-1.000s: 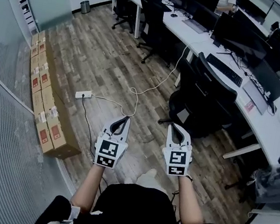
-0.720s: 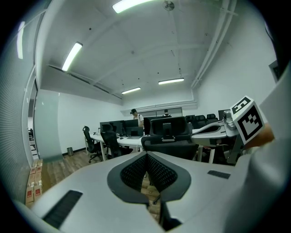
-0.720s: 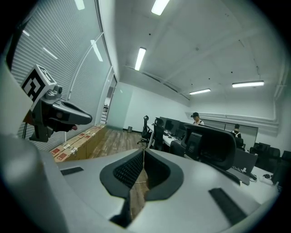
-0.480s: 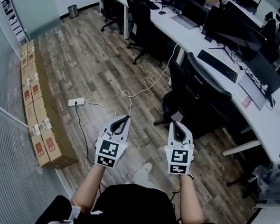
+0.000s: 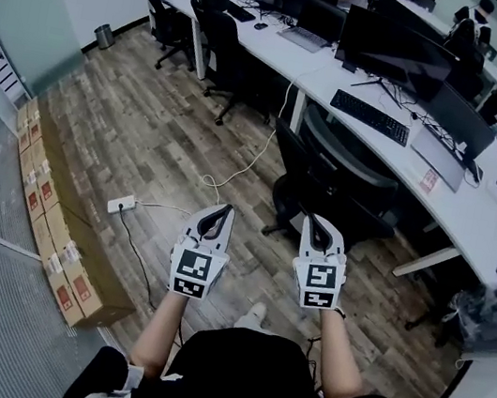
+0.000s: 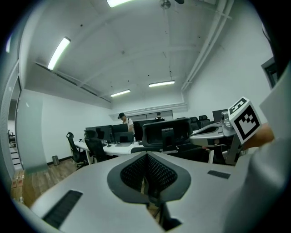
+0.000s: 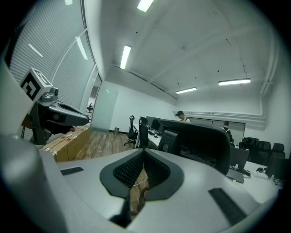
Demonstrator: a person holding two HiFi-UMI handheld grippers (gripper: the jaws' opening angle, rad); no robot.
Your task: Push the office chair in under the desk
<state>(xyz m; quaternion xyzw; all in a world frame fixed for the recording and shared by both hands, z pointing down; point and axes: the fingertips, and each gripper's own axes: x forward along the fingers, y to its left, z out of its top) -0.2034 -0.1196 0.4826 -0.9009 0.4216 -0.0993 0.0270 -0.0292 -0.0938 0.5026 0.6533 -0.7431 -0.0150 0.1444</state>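
– Closer than a second ago, isn't it; the office chair (image 5: 332,184) now sits nearer the two tools, and the power strip (image 5: 120,205) has slid toward the near edge of the head view; I'd say the person has walked up to it.

– Yes; the chair itself looks unmoved; it stands pulled out from the desk (image 5: 473,219), with its back turned to the person as far as I can tell, just ahead of the tools and a little right.

– And the tools?

– Left gripper (image 5: 220,213) has its jaws pressed together with nothing in them; right gripper (image 5: 314,222) is the same, closed and empty; neither touches the chair yet.

– Why closed?

– My guess is that a push needs no grip; closed jaws make a blunt, firm nose to set against the backrest; held side by side and nearly level, they should bear on it evenly, so that it rolls straight rather than swivels.

– What lies around it?

– A keyboard (image 5: 370,117) and a monitor (image 5: 393,55) on the desk at the far side; a white cable (image 5: 232,169) trails over the floor left of the chair's base, and I'd watch it near the castors; cardboard boxes (image 5: 72,281) line the left wall, well apart.
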